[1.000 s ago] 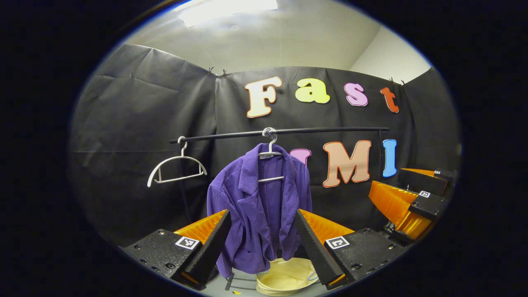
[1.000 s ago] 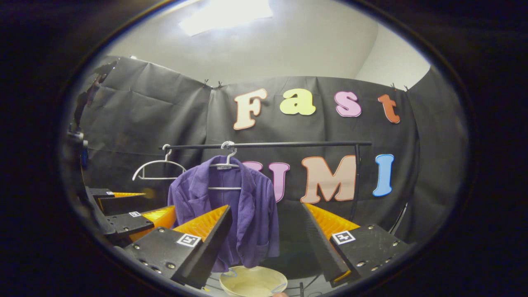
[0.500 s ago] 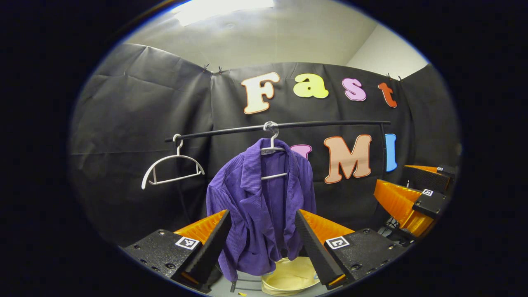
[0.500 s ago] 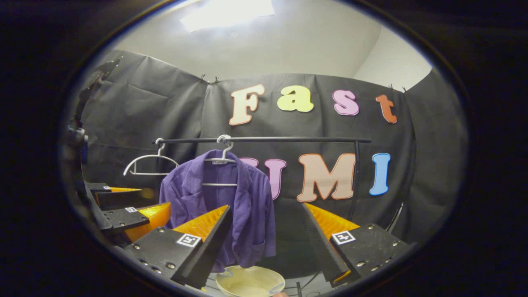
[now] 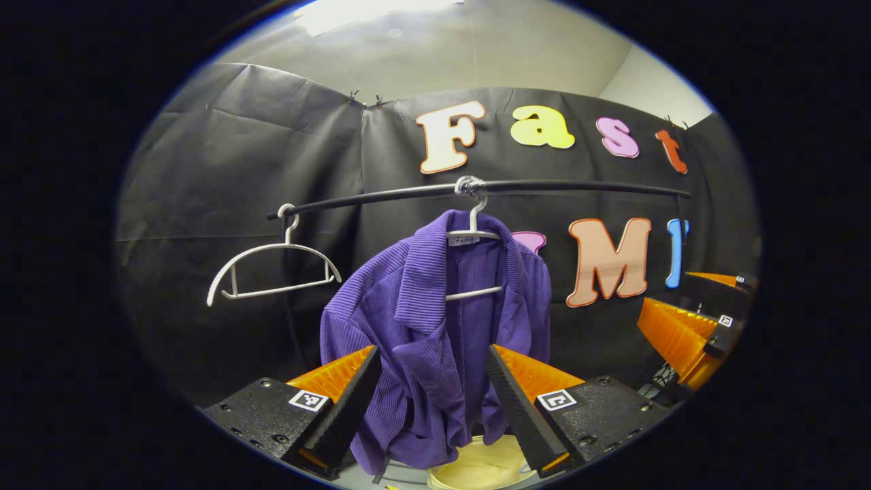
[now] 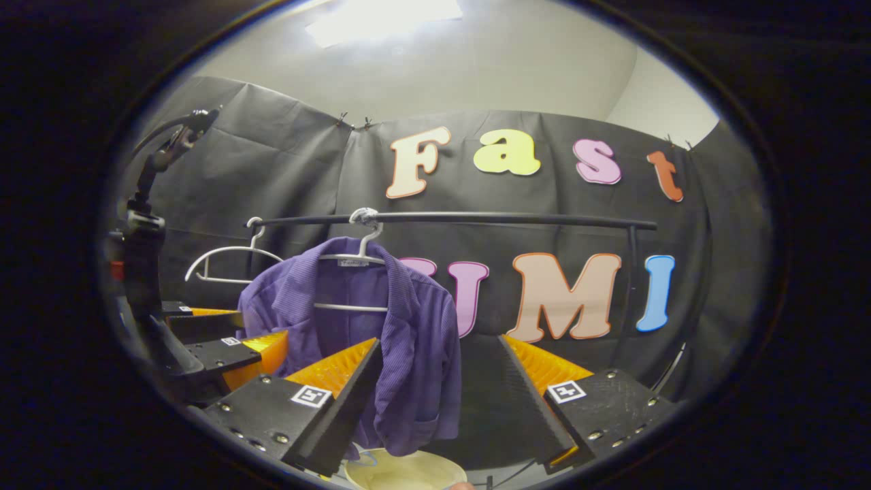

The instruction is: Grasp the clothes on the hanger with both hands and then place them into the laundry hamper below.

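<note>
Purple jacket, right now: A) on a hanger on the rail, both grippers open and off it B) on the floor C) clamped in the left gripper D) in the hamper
A: the purple jacket hangs from its white hanger on the black rail, above the hamper; the left gripper and the right gripper both stand open, short of the cloth.

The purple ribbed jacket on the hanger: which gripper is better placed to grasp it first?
Probably the left gripper: the purple ribbed jacket hangs centred between its open fingers, while it sits off-centre before the right gripper.
</note>
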Available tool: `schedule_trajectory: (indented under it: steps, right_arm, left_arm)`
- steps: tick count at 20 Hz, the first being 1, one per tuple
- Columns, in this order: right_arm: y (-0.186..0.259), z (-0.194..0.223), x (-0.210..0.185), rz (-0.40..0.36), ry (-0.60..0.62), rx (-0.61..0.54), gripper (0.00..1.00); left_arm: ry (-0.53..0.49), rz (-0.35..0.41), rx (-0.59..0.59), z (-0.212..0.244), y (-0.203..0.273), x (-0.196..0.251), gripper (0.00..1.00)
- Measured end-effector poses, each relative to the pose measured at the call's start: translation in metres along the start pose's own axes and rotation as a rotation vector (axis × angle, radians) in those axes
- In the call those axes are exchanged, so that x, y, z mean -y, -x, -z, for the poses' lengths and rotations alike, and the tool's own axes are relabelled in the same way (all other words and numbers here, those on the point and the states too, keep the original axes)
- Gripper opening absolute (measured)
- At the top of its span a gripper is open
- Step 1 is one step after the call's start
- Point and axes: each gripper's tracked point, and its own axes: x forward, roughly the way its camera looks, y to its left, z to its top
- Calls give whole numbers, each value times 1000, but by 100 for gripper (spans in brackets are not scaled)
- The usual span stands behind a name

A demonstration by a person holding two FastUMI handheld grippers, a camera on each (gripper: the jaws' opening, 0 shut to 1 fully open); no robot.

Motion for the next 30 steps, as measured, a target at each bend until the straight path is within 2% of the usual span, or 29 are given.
schedule_trajectory:
  steps: [2, 4, 6, 8, 10, 11, 12, 15, 16, 17, 19, 20, 23, 25, 29, 30]
  right_arm:
    - [-35, 2, 1, -41, -4, 0, 96]
    - [-65, 5, 2, -86, 0, -3, 99]
    - [-93, 6, 5, -130, 8, 7, 100]
    - [-116, 13, 2, -170, 12, 4, 100]
    - [-135, 20, -3, -210, 9, 0, 96]
    - [-142, 23, -6, -229, 7, 1, 99]
    - [-150, 26, -10, -246, 5, 0, 96]
    - [-164, 33, -24, -287, -6, -4, 96]
    - [-168, 35, -30, -300, -13, -6, 100]
    - [-171, 38, -36, -311, -20, -10, 100]
    - [-176, 43, -46, -323, -29, -16, 100]
    - [-180, 45, -50, -320, -32, -22, 96]
    - [-190, 55, -64, -316, -49, -40, 96]
    - [-198, 65, -69, -295, -50, -62, 99]
    - [-211, 84, -82, -280, -60, -111, 96]
    - [-215, 90, -83, -271, -49, -130, 99]
  left_arm:
    - [-6, -53, -12, 7, -25, -1, 92]
    - [-9, -116, -41, 19, -47, -6, 99]
    - [-4, -178, -54, 30, -63, -11, 92]
    - [-12, -242, -66, 38, -78, -20, 96]
    - [-19, -287, -69, 44, -88, -26, 89]
    - [-22, -306, -64, 45, -91, -30, 76]
    - [-23, -313, -61, 45, -94, -33, 64]
    - [-10, -331, -62, 45, -96, -41, 27]
    - [-5, -334, -66, 46, -97, -41, 15]
    - [-2, -333, -69, 46, -97, -43, 16]
    - [-10, -337, -76, 45, -97, -43, 7]
    - [-14, -335, -79, 45, -96, -43, 7]
    - [-18, -319, -85, 44, -95, -42, 5]
    - [-20, -312, -88, 42, -95, -42, 4]
    - [-34, -308, -90, 40, -90, -45, 4]
    - [-39, -306, -88, 38, -88, -46, 4]
